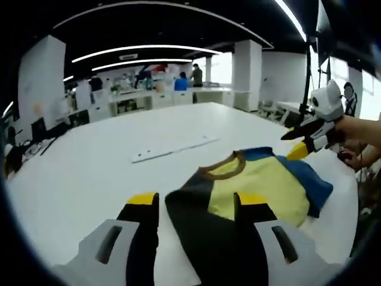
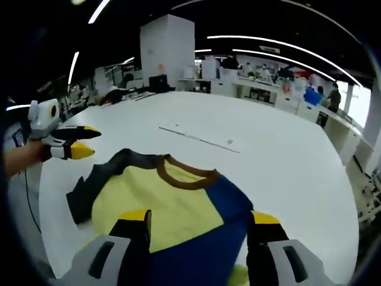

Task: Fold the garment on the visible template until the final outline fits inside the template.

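Yellow, blue and dark grey cloth makes up the shirt [image 1: 256,190], which lies flat on a broad white table [image 1: 89,173] with its brown collar [image 1: 221,170] turned toward the far side. In the left gripper view the shirt sits just ahead of the left gripper [image 1: 193,205]; the jaws stand apart, yellow-tipped, with a dark part of the shirt showing between them, and nothing is pinched. Whether the tips touch the cloth I cannot tell. Off to the right in that view the right gripper [image 1: 303,140] hangs above the table past the shirt's blue sleeve [image 1: 312,185], held by a hand [image 1: 357,131]; its jaws are apart and hold nothing.

In the right gripper view the shirt [image 2: 172,208] spreads close under the camera — yellow chest in the middle, blue on one side, a dark grey sleeve [image 2: 89,187] stretched out on the other. The right gripper [image 2: 199,223] has its jaws wide apart over the shirt's body, gripping nothing. The left gripper [image 2: 83,143] shows at the left of this view, above the table near the dark sleeve, jaws parted.

A thin white strip [image 2: 199,137] lies on the table beyond the collar, well apart from the shirt. Behind the table there are white pillars, desks and several people in the distance.
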`<act>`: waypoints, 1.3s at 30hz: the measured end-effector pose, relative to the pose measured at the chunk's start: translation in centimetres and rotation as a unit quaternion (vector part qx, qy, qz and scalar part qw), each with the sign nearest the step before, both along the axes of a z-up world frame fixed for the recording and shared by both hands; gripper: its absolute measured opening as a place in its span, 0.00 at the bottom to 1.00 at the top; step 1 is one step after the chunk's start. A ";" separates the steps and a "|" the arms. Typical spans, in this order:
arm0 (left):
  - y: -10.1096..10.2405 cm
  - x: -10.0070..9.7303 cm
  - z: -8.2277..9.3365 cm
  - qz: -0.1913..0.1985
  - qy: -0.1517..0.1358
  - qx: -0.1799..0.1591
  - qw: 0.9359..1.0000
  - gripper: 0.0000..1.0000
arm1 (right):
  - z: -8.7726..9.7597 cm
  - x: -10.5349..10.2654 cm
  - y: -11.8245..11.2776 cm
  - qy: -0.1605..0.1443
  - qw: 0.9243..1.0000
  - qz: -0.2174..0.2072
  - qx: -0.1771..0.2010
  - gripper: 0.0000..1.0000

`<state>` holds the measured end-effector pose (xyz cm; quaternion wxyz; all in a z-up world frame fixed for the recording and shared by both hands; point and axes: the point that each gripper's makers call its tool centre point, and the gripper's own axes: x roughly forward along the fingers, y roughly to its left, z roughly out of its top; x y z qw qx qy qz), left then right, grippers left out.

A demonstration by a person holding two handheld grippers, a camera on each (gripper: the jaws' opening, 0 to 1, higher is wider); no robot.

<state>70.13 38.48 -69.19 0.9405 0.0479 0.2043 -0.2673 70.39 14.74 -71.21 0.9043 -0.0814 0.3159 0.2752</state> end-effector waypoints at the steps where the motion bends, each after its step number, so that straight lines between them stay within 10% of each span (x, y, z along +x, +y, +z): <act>1: 0.0 -0.4 0.1 -0.002 0.000 -0.005 1.000 0.53 | 0.4 -0.7 0.3 -0.003 1.000 0.011 0.001 0.66; 17: 0.9 -8.5 -0.4 -0.057 0.006 0.012 0.998 0.68 | 2.0 -9.6 3.7 0.011 0.996 0.087 0.025 0.72; 39: 3.0 -14.0 -6.3 -0.072 0.066 0.071 0.993 0.49 | -1.9 -18.2 7.3 0.086 0.986 0.132 0.055 0.48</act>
